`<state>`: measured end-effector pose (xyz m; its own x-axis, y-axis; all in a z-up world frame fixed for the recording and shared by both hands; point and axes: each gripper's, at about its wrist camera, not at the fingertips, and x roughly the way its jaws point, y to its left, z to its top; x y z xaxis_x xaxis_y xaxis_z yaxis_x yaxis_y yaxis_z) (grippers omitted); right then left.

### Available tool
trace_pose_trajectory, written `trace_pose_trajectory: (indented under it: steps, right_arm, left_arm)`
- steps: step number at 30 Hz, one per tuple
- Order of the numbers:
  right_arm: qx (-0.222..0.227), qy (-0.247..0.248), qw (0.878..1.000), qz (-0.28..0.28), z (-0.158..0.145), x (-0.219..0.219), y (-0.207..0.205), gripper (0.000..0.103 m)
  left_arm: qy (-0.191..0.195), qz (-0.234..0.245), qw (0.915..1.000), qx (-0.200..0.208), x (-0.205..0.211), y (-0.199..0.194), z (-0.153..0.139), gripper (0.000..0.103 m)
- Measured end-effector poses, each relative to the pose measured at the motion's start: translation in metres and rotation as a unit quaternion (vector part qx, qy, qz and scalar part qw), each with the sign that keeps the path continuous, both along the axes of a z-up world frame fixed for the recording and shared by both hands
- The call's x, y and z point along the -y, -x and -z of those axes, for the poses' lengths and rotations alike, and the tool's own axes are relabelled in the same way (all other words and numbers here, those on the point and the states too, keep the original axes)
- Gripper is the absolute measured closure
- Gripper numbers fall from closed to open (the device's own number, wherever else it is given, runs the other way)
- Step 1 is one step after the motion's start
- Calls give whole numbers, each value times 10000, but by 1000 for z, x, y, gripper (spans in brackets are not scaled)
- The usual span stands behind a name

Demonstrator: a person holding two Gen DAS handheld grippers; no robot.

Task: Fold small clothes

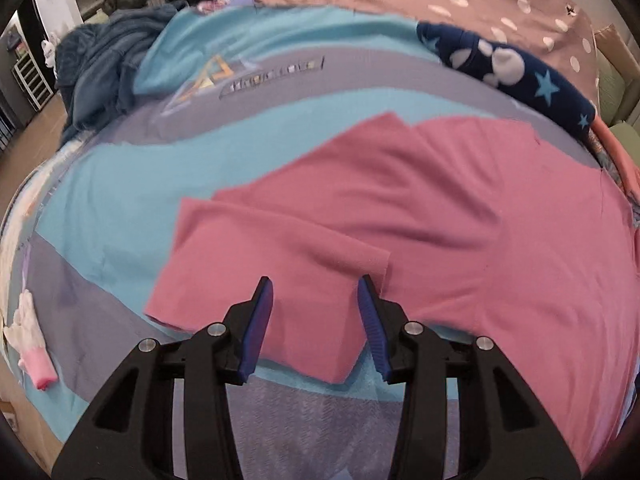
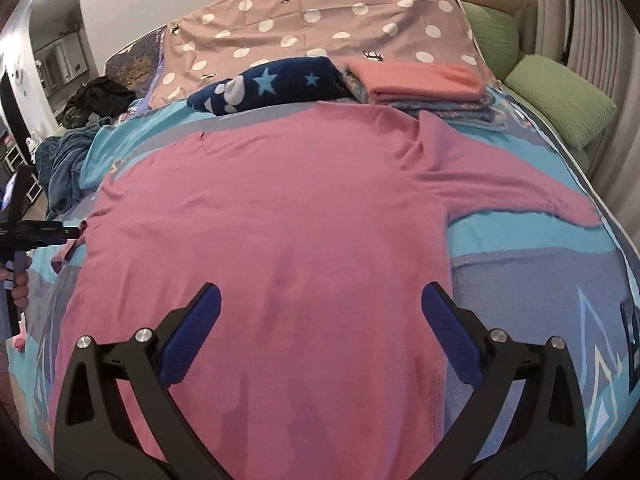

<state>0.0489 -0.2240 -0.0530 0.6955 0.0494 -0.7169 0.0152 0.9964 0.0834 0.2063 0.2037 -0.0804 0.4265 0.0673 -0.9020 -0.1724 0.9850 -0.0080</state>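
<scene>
A pink T-shirt point(image 2: 272, 216) lies spread flat on the bed; it also shows in the left wrist view point(image 1: 460, 216). My left gripper point(image 1: 316, 284) is open, its blue fingers straddling the near sleeve point(image 1: 272, 264), which is folded over the shirt's side. My right gripper point(image 2: 320, 296) is wide open just above the shirt's lower body, holding nothing. The other sleeve point(image 2: 500, 180) lies stretched out to the right. The left gripper's body point(image 2: 36, 232) shows at the left edge of the right wrist view.
The bed has a blue and grey cover point(image 1: 120, 184). Folded clothes point(image 2: 420, 80) and a navy star-patterned garment point(image 2: 264, 84) lie behind the shirt. Green pillows point(image 2: 560, 96), a dark blue heap point(image 1: 96, 72), a polka-dot sheet point(image 2: 320, 20) and a small white-pink sock point(image 1: 30, 344) lie around.
</scene>
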Motion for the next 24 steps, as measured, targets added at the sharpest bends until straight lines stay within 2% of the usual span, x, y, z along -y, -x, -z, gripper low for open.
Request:
trace_pose_trajectory:
  steps: [4,5,6,10,12,14,15,16,18,21,23,24]
  right_arm:
    - [97,157,9998,-81,-7,-4,-4,2]
    - [88,144,9998,-101,-8,-4,-6,2]
    - [84,125,9998,-117,-9,-4,-8,2]
    - [144,160,9995,-230,-13,-8,-10,2]
    - [138,196,9993,-286,-12,-12,-11,2]
    - [93,166,9991,-369,-10,-17,-13,2]
    - [82,159,9990,-405,-10,-19,-14,2]
    - [74,163,9988,-463,-10,-22,-15,2]
    - [78,182,9983,-551,-11,-26,-18,2]
    - [89,17,9970,-774,-18,-31,-26,2]
    - [141,-112,9961,-865,-23,-35,-33,2]
    - [173,-158,9959,-875,-24,-37,-36,2]
  left_arm:
    - [-281,56,9995,91,7,-3,1,58]
    - [-313,73,9995,78,10,-2,0,61]
    - [-264,77,9996,63,10,-2,-1,66]
    - [83,251,9996,139,17,3,-13,66]
    - [-90,393,9991,151,27,2,-14,58]
    - [-497,430,9978,65,32,-1,-7,58]
    - [-657,380,9971,-45,32,-5,0,61]
    - [-603,351,9975,-68,30,-7,3,67]
    - [-332,292,9990,-50,23,-9,2,101]
    - [-51,98,9999,92,18,-9,-15,101]
    - [327,381,9981,343,31,-5,-40,101]
    - [392,488,9972,415,38,-4,-47,101]
